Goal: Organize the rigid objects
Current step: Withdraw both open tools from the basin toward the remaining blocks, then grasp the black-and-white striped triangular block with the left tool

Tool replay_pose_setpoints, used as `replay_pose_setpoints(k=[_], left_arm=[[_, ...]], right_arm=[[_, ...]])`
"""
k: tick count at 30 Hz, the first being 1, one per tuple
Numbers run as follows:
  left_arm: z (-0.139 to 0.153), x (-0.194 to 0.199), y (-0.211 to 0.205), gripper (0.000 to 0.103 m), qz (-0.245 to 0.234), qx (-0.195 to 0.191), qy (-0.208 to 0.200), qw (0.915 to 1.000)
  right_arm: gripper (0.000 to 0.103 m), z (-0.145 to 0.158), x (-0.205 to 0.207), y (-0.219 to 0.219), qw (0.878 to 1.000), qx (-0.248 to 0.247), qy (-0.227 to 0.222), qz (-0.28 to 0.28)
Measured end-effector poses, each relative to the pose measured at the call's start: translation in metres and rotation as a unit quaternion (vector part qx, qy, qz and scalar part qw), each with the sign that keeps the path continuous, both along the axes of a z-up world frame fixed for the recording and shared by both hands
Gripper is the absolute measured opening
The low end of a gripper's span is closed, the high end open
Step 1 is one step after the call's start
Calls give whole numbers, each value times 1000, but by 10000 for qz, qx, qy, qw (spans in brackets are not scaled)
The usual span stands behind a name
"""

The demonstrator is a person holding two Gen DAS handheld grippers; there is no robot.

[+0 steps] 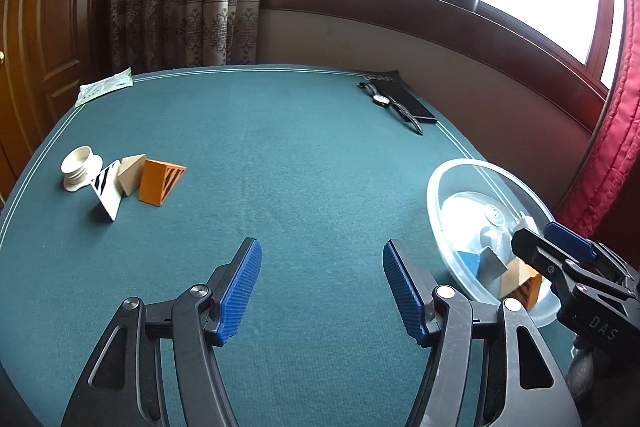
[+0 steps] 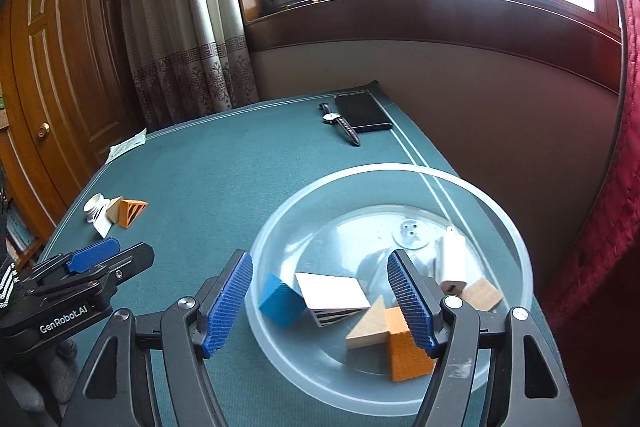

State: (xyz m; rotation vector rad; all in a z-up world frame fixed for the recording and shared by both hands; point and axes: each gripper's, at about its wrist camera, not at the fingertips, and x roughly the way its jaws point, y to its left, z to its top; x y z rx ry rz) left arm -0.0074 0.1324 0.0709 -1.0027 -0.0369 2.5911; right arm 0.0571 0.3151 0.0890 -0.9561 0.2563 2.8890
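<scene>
Several blocks already lie in the clear round plastic bowl (image 2: 516, 247). Four pieces remain at ten o'clock, among them the orange slotted wedge (image 1: 160, 183) and white ribbed cap (image 1: 80, 167). Left gripper (image 1: 322, 291) and right gripper (image 2: 320, 301) both gape, holding nothing.

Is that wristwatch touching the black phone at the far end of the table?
Cannot tell. In the right wrist view the wristwatch lies right alongside the black phone; no clear gap or contact shows.

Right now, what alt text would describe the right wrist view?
An open blue-padded right gripper hovers over a clear plastic bowl holding a blue cube, an orange wedge and wooden blocks, on a green felt table; the left gripper waits alongside.
</scene>
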Motion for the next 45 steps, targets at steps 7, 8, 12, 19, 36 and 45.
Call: replay_pose_setpoints(k=[7, 8, 12, 19, 36, 45], left_arm=[[-5, -13, -40, 67, 460, -94, -41, 9989], [-6, -15, -45, 67, 519, -125, -41, 9986], [-9, -23, -66, 67, 770, -237, -43, 9967], [-12, -42, -106, 67, 1239, -320, -97, 9917], [-35, -114, -155, 67, 1753, -666, -283, 9819], [-50, -129, -156, 55, 1630, -562, -418, 9841]], right_arm=[[79, -4, -12, -37, 9986, -78, -62, 515], [79, -5, -13, -42, 9982, -88, -87, 592], [79, -10, -18, -62, 9960, -86, -183, 866], [79, -16, -25, -86, 9925, -97, -329, 1177], [79, -32, -38, -105, 9867, -130, -686, 1469], [79, -34, -46, -114, 9855, -44, -772, 1511]])
